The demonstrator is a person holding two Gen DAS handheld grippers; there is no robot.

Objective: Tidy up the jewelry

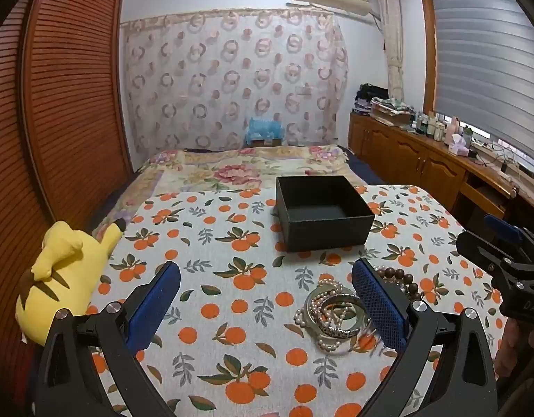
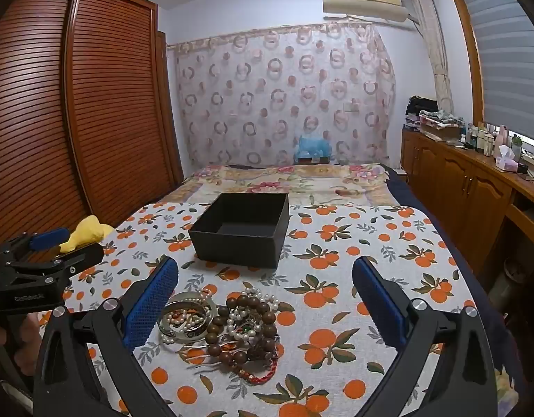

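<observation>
A pile of jewelry (image 2: 228,330) lies on the orange-print cloth: silver bangles (image 2: 187,319), pearl strands, brown wooden beads (image 2: 253,312) and a red cord bracelet (image 2: 263,373). In the left wrist view the bangles and pearls (image 1: 333,316) lie by my right finger. An open, empty black box (image 1: 322,212) (image 2: 242,229) stands behind the pile. My left gripper (image 1: 267,299) is open and empty, left of the pile. My right gripper (image 2: 267,299) is open and empty, just above the pile.
A yellow plush toy (image 1: 62,278) lies at the table's left edge. A flowered bed (image 2: 287,180) lies behind the table. A wooden wardrobe (image 2: 75,111) stands on the left. Wooden cabinets (image 2: 468,191) with bottles run along the right wall.
</observation>
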